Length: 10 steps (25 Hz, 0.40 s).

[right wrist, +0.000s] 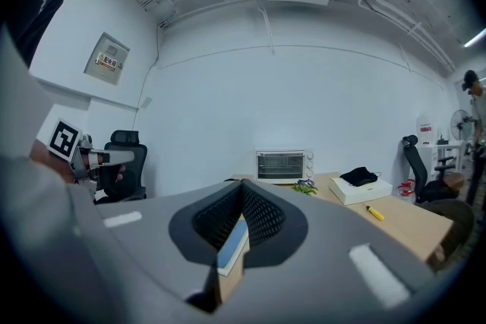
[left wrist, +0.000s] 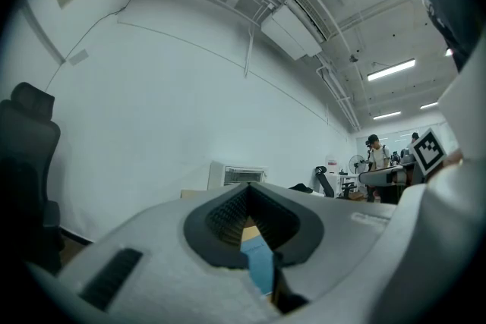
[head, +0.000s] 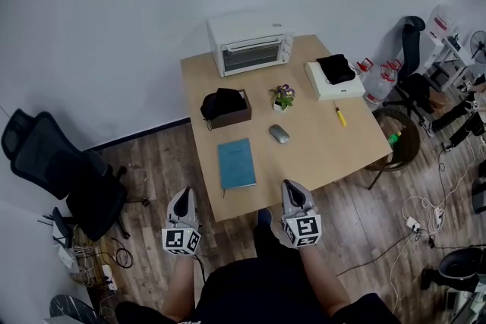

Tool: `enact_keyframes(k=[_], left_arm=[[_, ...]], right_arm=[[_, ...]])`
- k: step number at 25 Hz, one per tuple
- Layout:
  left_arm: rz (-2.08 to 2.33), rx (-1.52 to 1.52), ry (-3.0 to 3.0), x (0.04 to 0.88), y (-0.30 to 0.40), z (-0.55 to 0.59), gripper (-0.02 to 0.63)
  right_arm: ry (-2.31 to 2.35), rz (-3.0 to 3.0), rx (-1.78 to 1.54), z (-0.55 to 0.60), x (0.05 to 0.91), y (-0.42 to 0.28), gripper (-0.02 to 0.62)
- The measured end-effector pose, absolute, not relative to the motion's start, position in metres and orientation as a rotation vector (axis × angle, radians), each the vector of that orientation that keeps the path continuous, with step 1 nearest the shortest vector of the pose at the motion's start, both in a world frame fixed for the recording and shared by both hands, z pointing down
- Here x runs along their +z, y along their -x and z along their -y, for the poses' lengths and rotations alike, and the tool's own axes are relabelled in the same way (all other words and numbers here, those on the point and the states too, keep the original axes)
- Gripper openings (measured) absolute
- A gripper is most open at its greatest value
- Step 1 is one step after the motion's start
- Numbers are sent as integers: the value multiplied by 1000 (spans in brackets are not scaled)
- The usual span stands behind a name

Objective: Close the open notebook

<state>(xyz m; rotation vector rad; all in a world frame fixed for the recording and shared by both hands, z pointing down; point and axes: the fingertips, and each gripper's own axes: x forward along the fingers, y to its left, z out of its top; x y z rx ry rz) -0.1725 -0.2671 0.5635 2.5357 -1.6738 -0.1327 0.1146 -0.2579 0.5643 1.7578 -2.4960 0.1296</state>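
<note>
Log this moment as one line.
notebook: flat on table, looks closed | left gripper: shut, empty, near table's front edge | right gripper: shut, empty, near table's front edge

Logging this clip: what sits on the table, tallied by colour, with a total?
White: 2, toaster oven, flat box
Black: 2, cloth on the flat box, bundle in the brown box
Brown: 1, brown box
Blue: 1, notebook, lying closed
Grey: 1, mouse
Yellow: 1, pen-shaped item
Green and purple: 1, potted plant
Total: 9
</note>
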Motion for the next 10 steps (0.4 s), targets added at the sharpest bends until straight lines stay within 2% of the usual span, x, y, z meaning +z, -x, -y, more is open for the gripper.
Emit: enact_keyframes(k=[10], left_arm=[[1669, -135, -2541, 564, 172, 278, -6]], right_arm=[[-1799, 2482, 132, 267, 564, -123, 5]])
